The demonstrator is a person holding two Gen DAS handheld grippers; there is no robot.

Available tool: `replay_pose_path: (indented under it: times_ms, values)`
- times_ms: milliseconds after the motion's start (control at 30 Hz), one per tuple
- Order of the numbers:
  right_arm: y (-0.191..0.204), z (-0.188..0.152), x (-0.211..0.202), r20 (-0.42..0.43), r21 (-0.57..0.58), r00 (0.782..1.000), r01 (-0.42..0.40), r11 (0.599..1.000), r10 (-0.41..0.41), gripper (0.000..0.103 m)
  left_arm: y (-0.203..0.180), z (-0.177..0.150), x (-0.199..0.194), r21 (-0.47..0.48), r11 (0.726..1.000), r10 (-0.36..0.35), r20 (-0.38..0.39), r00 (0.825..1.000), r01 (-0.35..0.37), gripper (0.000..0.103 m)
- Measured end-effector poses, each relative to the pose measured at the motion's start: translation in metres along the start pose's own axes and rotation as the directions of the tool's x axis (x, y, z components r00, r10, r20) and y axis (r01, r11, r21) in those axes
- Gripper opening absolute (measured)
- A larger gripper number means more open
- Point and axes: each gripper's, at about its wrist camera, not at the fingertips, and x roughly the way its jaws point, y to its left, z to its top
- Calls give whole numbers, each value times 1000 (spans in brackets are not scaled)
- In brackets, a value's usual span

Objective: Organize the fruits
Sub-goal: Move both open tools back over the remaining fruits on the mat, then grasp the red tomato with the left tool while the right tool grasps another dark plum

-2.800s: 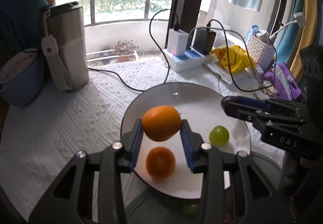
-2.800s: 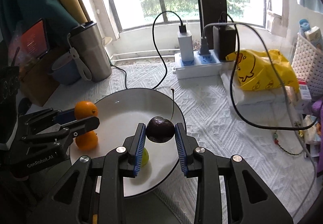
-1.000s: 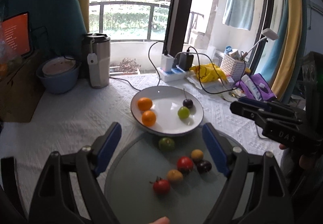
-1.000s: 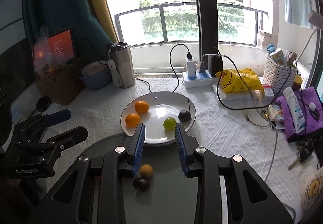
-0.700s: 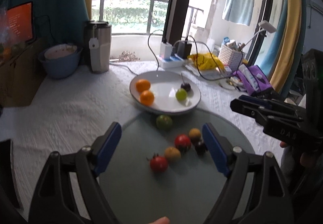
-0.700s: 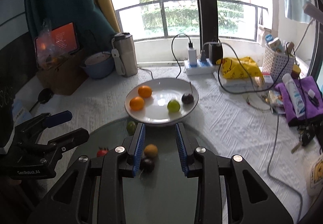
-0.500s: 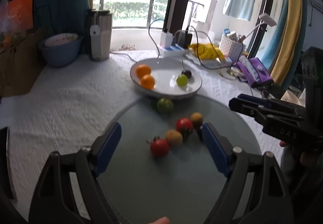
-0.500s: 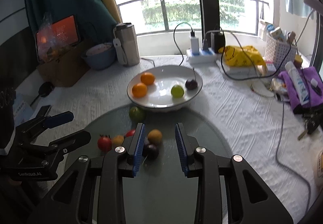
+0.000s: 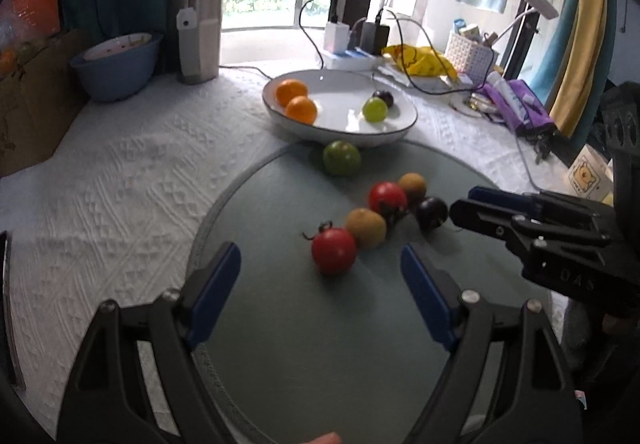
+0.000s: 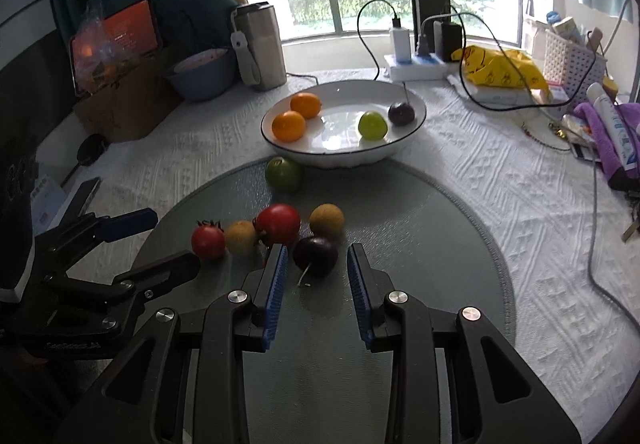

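Note:
A white bowl (image 9: 400, 124) (image 10: 416, 112) holds two oranges (image 9: 301, 109) (image 10: 289, 125), a green fruit (image 9: 375, 109) (image 10: 372, 125) and a dark plum (image 10: 401, 113). On the grey round mat (image 9: 300, 324) (image 10: 420, 204) lie a green tomato (image 9: 341, 158) (image 10: 283, 173), two red tomatoes (image 9: 333, 250) (image 10: 277, 224), two brownish fruits (image 9: 366, 228) (image 10: 327, 220) and a dark plum (image 9: 431, 213) (image 10: 315, 255). My left gripper (image 9: 320, 260) is open wide, empty, just short of the near red tomato. My right gripper (image 10: 316, 256) is open around the dark plum, not touching it.
A steel tumbler (image 9: 199, 32) and a blue bowl (image 9: 116, 66) stand at the back left. A power strip with chargers and cables (image 10: 420, 60), a yellow bag (image 10: 500, 70), a white basket (image 10: 572, 60) and purple cloth (image 10: 608, 132) crowd the back right.
Both grippers let go of their fruit in the bowl, drew back and lowered over the mat. The left gripper opened wide; the right gripper closed in on the dark plum.

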Motion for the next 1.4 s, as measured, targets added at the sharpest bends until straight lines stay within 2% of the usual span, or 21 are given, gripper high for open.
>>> replay_pose_path:
  times_ms: [200, 700, 800, 1033, 1133, 1400]
  values:
    - [-1, -2, 14, -34, 5, 999, -12, 1000, 12, 33, 2, -1, 12, 13, 999, 31, -35, 999, -30, 84]
    - [-5, 6, 36, -81, 8, 996, -34, 999, 35, 33, -1, 6, 29, 69, 995, 69, -47, 997, -65, 82]
    - [-4, 6, 36, -81, 1, 996, -36, 999, 36, 33, -2, 6, 33, 79, 995, 70, -62, 996, -65, 64]
    - [-3, 5, 36, -78, -8, 996, -37, 999, 36, 33, -6, 6, 32, 96, 994, 63, -54, 997, -57, 36]
    - [-2, 4, 35, -78, -10, 996, -36, 999, 35, 31, -7, 5, 31, 96, 994, 55, -54, 997, -50, 31]
    - [-2, 1, 25, -60, -13, 998, -32, 999, 31, 31, -13, 4, 19, 100, 994, 40, -36, 999, -37, 29]
